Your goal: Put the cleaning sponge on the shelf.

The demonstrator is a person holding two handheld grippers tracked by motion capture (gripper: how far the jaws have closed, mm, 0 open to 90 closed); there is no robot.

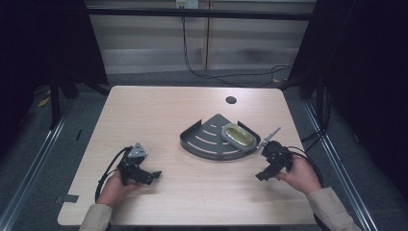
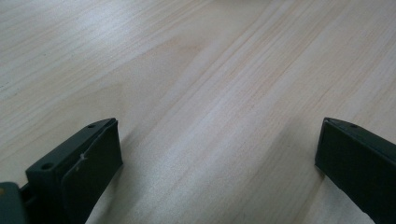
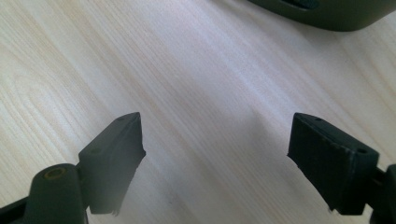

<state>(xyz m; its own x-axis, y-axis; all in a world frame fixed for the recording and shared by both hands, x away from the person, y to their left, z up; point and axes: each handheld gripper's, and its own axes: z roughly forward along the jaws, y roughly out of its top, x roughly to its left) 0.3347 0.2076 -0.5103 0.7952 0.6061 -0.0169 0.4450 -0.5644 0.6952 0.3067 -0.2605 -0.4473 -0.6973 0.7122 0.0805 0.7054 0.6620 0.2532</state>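
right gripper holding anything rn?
No. In its own view the right gripper has its jaws spread wide, with bare wooden table between them.

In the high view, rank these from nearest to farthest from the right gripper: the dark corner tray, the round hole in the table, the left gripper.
From the right gripper:
1. Dark corner tray, just up and to its left at mid-table.
2. Round hole, beyond the tray toward the far edge.
3. Left gripper, across the table at the near left.
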